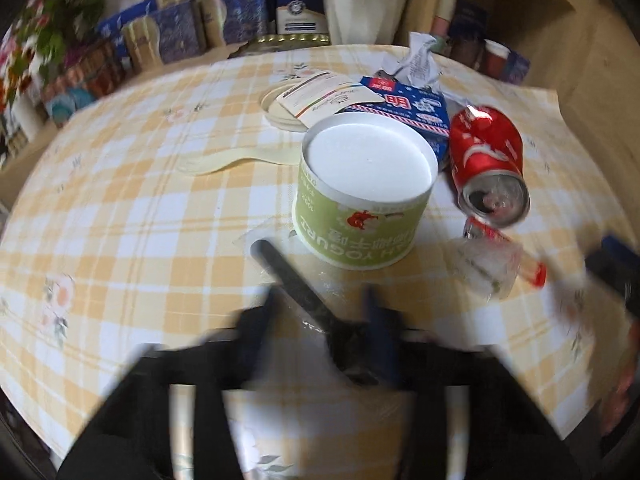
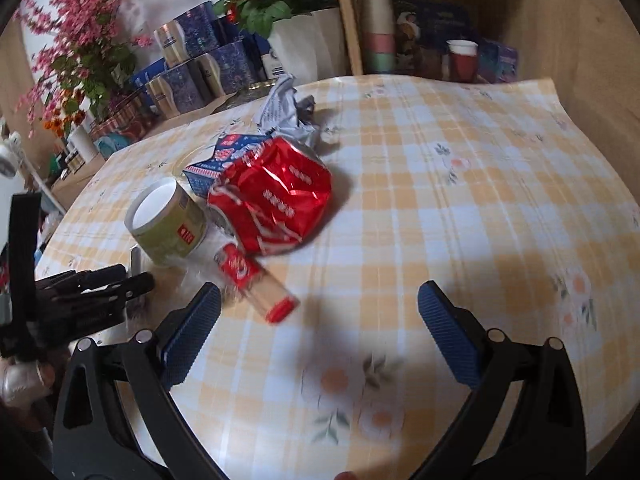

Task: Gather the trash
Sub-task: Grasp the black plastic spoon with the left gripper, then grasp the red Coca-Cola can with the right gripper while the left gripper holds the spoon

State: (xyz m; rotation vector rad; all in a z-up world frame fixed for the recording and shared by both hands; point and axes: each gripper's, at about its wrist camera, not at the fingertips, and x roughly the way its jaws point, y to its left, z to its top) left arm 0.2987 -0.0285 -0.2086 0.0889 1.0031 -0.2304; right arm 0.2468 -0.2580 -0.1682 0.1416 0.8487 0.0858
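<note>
Trash lies on a yellow checked tablecloth (image 1: 120, 208): a green yogurt tub (image 1: 360, 196), a crushed red cola can (image 1: 486, 160), a blue carton (image 1: 408, 108), crumpled paper (image 1: 418, 60), a clear wrapper with red ends (image 1: 500, 264), a pale plastic spoon (image 1: 236, 160) and a black plastic spoon in clear wrap (image 1: 292, 276). My left gripper (image 1: 320, 312), blurred, is shut on the black spoon's handle near the tub. My right gripper (image 2: 320, 312) is open and empty, just right of the wrapper (image 2: 256, 288); the can (image 2: 276, 196) and tub (image 2: 166, 220) lie beyond.
A white plant pot (image 1: 360, 4), blue boxes (image 1: 176, 32) and flowers (image 2: 80, 52) crowd the table's far edge. Wooden shelves with paper cups (image 2: 378, 32) stand at the far right. A round lid and card (image 1: 320, 96) lie behind the tub.
</note>
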